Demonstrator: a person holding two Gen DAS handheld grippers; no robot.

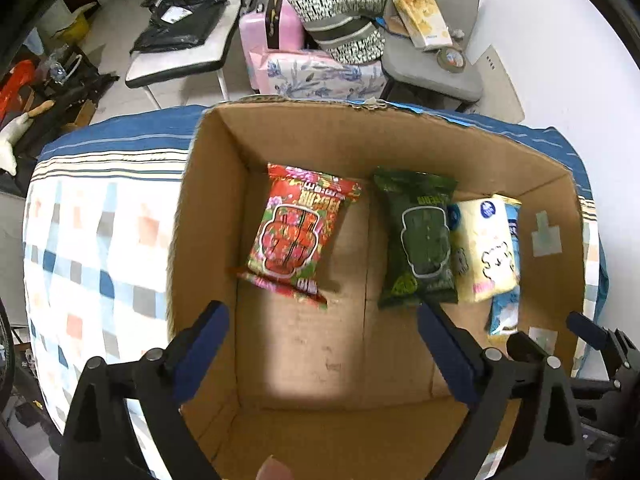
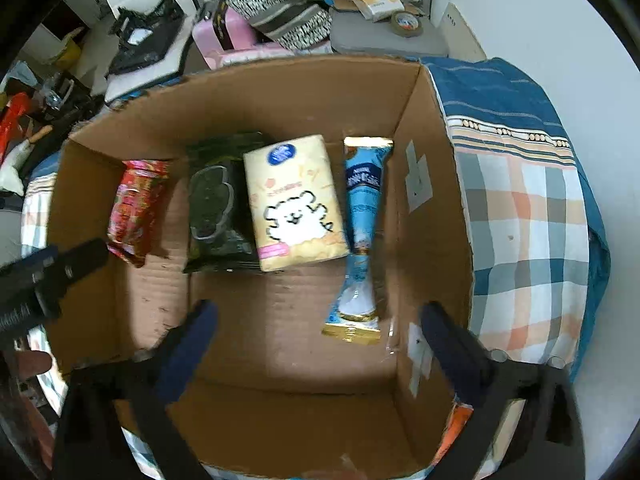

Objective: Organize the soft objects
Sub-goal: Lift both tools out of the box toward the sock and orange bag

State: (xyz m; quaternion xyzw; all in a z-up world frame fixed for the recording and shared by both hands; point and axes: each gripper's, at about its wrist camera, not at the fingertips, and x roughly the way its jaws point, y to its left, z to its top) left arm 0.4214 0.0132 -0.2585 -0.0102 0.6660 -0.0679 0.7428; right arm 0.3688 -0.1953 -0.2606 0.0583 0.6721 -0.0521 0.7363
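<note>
I judge 4 packs [image 2: 294,202] placed in the box [image 1: 360,136]; both grippers, left [image 1: 320,344] and right [image 2: 316,340], gape wide, empty; next I'd seek another.

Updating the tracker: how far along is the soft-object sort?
Done: red packet, green packet, tissue pack and blue packet lie in the cardboard box. In hand: nothing; both hand-held grippers open. Left: no loose soft items visible.

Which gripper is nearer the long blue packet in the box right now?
Right. The right gripper hangs open above the blue packet's near end. The left gripper is open farther left, nearer the red packet.
</note>
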